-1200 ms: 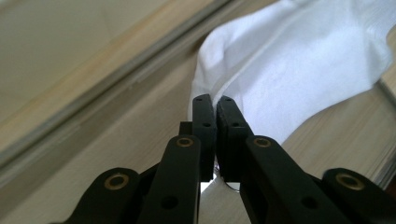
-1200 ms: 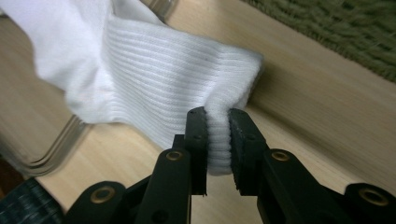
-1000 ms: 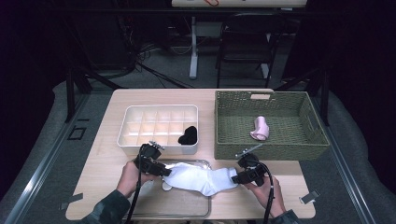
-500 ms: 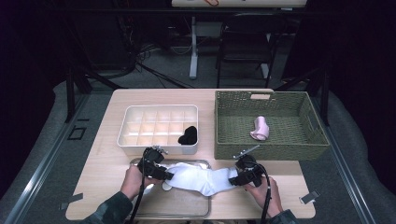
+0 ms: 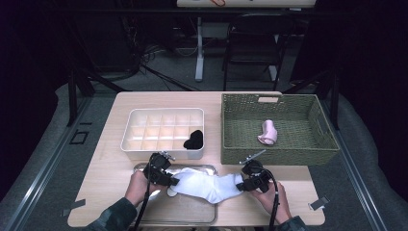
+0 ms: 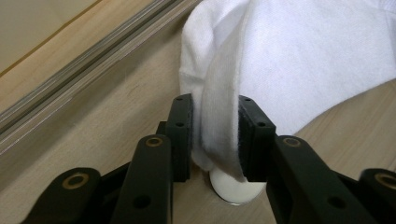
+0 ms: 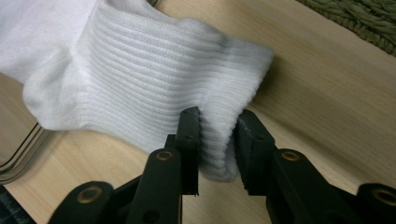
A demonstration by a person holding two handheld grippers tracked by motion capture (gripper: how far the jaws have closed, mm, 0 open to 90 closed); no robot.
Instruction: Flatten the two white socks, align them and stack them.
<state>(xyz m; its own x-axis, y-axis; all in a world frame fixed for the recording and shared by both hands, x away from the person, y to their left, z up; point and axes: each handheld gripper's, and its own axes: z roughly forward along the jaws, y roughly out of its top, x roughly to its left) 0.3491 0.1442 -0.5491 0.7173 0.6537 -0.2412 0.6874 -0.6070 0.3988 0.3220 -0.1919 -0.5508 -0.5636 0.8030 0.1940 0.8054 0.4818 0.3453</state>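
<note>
Both grippers' jaws have just been closing w/ the white sock (image 5: pixel 208 185) between them; hands barely shifted since the earlier frame. Left gripper (image 5: pixel 169 179) now clamps the sock's toe-end fold, right gripper (image 5: pixel 243 184) pinches the ribbed cuff. Sock lies stretched btwn them at the table's (image 5: pixel 120 103) near edge, partly over the metal tray (image 5: pixel 185 211). Black sock (image 5: pixel 194 139) sits in the white divider box (image 5: pixel 139 132); pink sock (image 5: pixel 267 132) in the woven basket (image 5: pixel 293 156).
</note>
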